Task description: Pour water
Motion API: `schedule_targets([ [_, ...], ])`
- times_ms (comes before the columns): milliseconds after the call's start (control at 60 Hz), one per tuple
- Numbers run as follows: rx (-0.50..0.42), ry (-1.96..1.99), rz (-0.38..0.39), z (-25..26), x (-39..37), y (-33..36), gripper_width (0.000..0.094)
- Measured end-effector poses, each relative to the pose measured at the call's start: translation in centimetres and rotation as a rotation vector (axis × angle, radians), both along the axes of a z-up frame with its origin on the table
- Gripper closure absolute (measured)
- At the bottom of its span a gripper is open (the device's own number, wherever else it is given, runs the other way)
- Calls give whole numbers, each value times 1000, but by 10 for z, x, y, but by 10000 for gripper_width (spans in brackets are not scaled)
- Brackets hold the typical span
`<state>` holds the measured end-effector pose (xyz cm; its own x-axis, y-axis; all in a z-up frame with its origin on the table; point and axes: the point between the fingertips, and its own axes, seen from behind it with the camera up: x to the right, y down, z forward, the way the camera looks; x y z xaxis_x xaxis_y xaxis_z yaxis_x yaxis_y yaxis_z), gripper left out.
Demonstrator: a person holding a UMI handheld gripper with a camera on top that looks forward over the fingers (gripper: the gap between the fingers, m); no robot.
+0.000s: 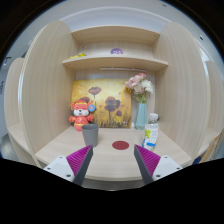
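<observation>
A grey cup (91,134) stands on the light wooden desk (105,160), beyond my left finger. A small dark red coaster (120,145) lies on the desk ahead, between the lines of the two fingers. A white bottle with blue and green parts (151,132) stands beyond my right finger. My gripper (111,163) is open and empty above the desk's near part, its magenta pads (80,159) wide apart, with nothing between them.
An orange plush toy (80,114) sits at the back left. A pale blue vase with flowers (139,110) stands at the back right before a flower picture (108,102). Shelves (112,61) hang above, side panels close the nook.
</observation>
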<state>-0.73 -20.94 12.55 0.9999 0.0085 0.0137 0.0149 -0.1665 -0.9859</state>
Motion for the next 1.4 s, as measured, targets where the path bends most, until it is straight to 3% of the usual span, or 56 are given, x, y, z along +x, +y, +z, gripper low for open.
schedule_targets([
  [350,-12,-3,-184,-31,127,57,84],
  [783,-29,-48,-224,-51,187,184,91],
  [883,-29,-50,-207,-54,187,204,152],
  [983,-5,-44,-197,-49,186,214,370],
  [1150,2,-33,-212,-50,190,215,533],
  [1400,-11,-115,-190,-50,184,219,561],
])
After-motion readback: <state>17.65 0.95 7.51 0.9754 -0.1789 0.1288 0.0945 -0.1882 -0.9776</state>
